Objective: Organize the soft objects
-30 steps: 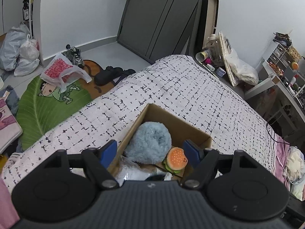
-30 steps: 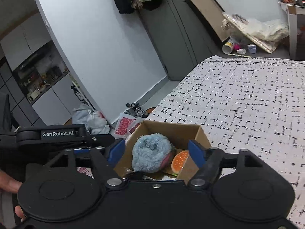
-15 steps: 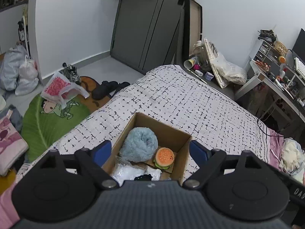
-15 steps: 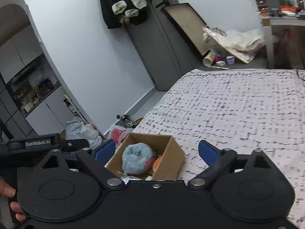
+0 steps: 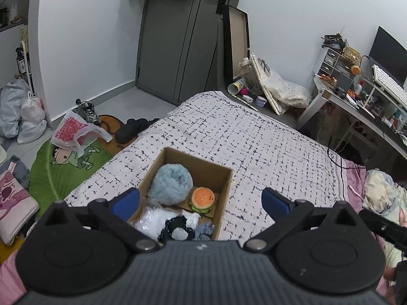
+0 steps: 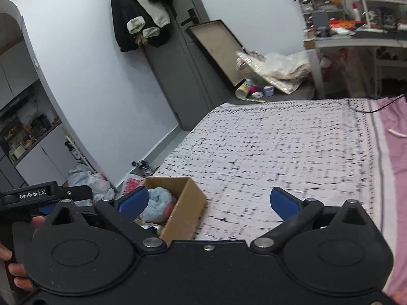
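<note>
A cardboard box [image 5: 223, 193] stands on the bed near its left edge. It holds a fluffy blue plush [image 5: 170, 184], a burger plush [image 5: 202, 199], a white soft item [image 5: 155, 222] and a dark one [image 5: 175, 228]. My left gripper [image 5: 201, 202] is open and empty, above and behind the box. My right gripper [image 6: 207, 203] is open and empty, well back from the box [image 6: 185, 211], which sits at its left finger with the blue plush [image 6: 157, 204] inside.
The bed [image 5: 254, 142] has a black-and-white patterned cover and a pink sheet [image 6: 394, 152] at the right. A green rug [image 5: 58, 167], bags [image 5: 76, 132] and shoes lie on the floor left of it. A cluttered desk [image 5: 368, 101] stands at the right.
Both grippers have pulled back and up from the box and opened wider. The box now looks smaller in both views; the right view has swung right over the bed.
</note>
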### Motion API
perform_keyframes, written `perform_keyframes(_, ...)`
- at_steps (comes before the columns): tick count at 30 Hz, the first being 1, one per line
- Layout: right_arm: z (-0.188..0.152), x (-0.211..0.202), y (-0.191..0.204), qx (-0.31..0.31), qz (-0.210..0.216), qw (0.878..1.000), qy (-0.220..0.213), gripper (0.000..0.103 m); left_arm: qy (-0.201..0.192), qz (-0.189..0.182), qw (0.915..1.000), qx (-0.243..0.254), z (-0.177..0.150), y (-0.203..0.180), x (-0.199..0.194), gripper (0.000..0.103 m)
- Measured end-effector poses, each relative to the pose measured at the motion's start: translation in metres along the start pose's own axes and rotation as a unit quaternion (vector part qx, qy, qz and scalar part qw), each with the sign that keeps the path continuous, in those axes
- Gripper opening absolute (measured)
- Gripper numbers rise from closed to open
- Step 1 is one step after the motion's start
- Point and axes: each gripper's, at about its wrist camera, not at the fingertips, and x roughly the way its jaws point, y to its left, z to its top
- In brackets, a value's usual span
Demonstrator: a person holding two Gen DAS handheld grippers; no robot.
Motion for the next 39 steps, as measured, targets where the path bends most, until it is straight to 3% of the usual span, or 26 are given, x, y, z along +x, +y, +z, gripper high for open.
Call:
perform_keyframes(9, -0.010, -0.045, -0.022, 0.023, 0.012, 1.000, -0.016, 0.103, 0.000, -0.017, 0.9997, 0.019, -0.020, -0.012, -0.024, 0.101)
perform_keyframes(13, -0.016, -0.060, -0.023, 0.013, -0.011, 1.000, -0.020, 0.103, -0.001, -0.022, 0.9993, 0.031, -0.026, -0.017, -0.038, 0.101)
perform_keyframes(24, -0.029, -0.106, -0.025, -0.017, -0.018, 0.999, -0.021, 0.103, 0.001, -0.031, 0.9973, 0.066, -0.046, -0.024, -0.068, 0.101)
perform_keyframes(39, -0.051, -0.123, -0.036, -0.010, -0.020, 1.000, -0.016, 0.103, 0.003, -0.042, 0.9953, 0.087, -0.063, -0.033, -0.083, 0.101)
